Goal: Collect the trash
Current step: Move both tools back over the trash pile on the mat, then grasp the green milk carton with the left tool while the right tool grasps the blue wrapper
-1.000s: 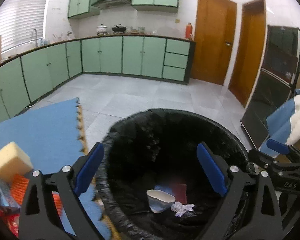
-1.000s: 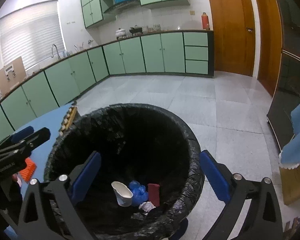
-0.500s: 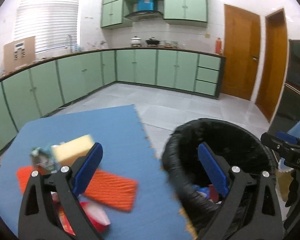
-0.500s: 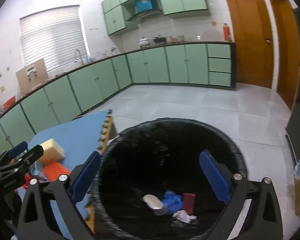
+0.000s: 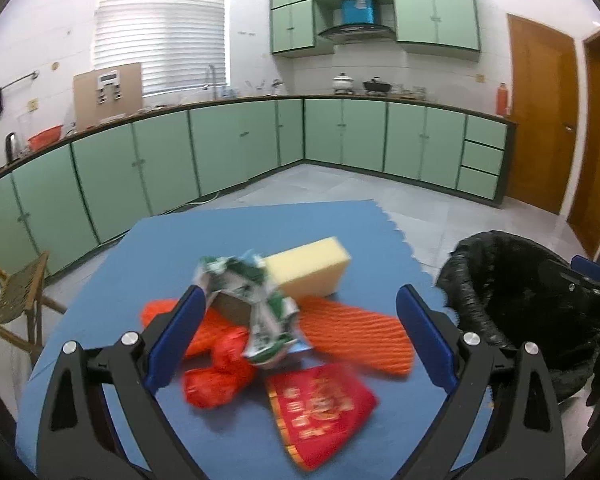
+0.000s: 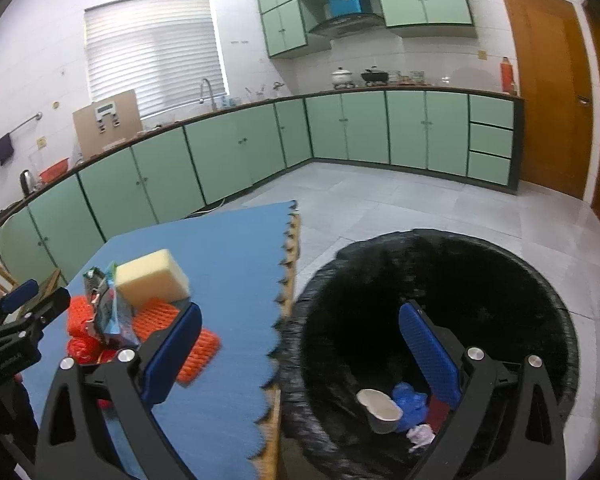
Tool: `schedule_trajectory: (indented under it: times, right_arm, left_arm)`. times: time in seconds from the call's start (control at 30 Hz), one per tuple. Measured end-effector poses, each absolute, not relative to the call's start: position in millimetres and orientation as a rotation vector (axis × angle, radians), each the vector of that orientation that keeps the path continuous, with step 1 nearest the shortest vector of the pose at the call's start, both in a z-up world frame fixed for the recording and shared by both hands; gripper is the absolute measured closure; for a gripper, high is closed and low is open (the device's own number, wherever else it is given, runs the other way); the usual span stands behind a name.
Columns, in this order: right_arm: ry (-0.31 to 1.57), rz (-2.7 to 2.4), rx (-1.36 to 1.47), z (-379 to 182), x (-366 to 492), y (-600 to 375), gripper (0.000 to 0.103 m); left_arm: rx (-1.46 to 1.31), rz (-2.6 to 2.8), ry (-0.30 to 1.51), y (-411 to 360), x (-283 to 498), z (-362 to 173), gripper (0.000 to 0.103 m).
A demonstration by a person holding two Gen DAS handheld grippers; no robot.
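Left wrist view: left tool [image 5: 296, 336] empty, jaws apart, above the pile [image 5: 260, 320] on the table [image 5: 228, 232]; right tool [image 6: 300, 352] likewise apart over bin [image 6: 432, 272] holding several scraps, more remaining.

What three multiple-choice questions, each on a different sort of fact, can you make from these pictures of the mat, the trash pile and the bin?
1. Where does the yellow sponge lie?
A. in the bin
B. on the blue mat
C. on the counter

2. What colour is the bin liner?
A. white
B. green
C. black

3. How are the left tongs?
A. open, holding nothing
B. shut on the sponge
C. shut on a cup

Answers: 1 B, the sponge sits among the trash on the mat. 2 C, the liner around the bin's rim is black. 3 A, both blue pads stand wide apart over the pile.
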State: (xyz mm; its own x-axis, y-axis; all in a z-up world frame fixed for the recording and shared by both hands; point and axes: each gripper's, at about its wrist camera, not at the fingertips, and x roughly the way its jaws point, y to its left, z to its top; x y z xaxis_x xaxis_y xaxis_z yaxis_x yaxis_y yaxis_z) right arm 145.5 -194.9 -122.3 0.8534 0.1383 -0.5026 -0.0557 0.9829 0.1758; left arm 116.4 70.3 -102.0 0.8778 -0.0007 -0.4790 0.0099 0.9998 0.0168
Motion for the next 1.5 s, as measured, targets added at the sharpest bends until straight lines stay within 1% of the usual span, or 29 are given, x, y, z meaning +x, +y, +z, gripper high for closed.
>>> schedule_trajectory:
  times: [0.23,0.37,0.83,0.97,1.2,1.3,1.5]
  right_arm:
    - [0.557,0.169,0.127,-131.8,157.5,-157.3,0.007]
    - [0.575,0.183,0.113,-139.7,163.0,-143.8,0.009]
    - [0.639,0.164,0.112,-164.0,178.3,-145.4,0.013]
    - [0.650,0.162,0.112,-168.0,182.6,-145.2,0.013]
    - [0.662,0.178,0.097,-169.7,186.9,-137.6,0.013]
    - [0.658,0.192,0.095,-167.5,189.1,-131.6,0.013]
    - [0.647,0.230,0.077,-162.8,191.8,-114.7,0.013]
  left_arm:
    - [0.005,0.069,0.514,105.8,114.8,-105.6,0.010]
    - [-0.012,0.078,0.536,114.0,120.0,-111.6,0.010]
    - [-0.028,0.065,0.610,94.3,164.0,-147.1,0.010]
    - [-0.038,0.064,0.633,94.4,177.2,-153.3,0.024]
    - [-0.070,0.080,0.643,108.2,177.6,-155.9,0.036]
    - [-0.079,0.088,0.635,119.3,170.1,-152.7,0.040]
    - [-0.101,0.131,0.635,145.5,156.7,-149.1,0.041]
